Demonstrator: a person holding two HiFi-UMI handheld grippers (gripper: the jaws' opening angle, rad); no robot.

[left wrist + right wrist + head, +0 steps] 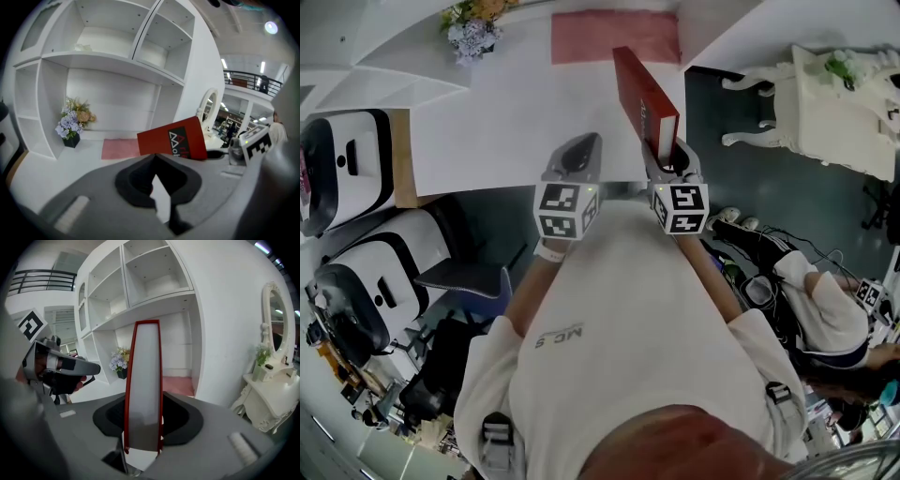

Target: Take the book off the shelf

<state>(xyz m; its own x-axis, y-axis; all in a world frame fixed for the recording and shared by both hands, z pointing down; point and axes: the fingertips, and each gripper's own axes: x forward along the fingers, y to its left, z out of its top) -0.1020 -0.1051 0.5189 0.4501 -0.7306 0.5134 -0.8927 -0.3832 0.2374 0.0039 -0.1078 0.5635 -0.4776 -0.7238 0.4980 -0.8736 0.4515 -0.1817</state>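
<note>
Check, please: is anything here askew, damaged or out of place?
Only the book: the right gripper holds it by one end, tilted above the shelf. Nothing looks spilled or damaged.

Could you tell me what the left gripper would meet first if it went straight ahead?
Probably the red book, whose corner shows just past the left gripper's tip; failing that, the pink mat. Depth is unclear.

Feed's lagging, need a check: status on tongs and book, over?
Right tongs shut on the red book. Left tongs shut, empty. Book sticks out over the white shelf, near the pink mat. Nothing in the way.
</note>
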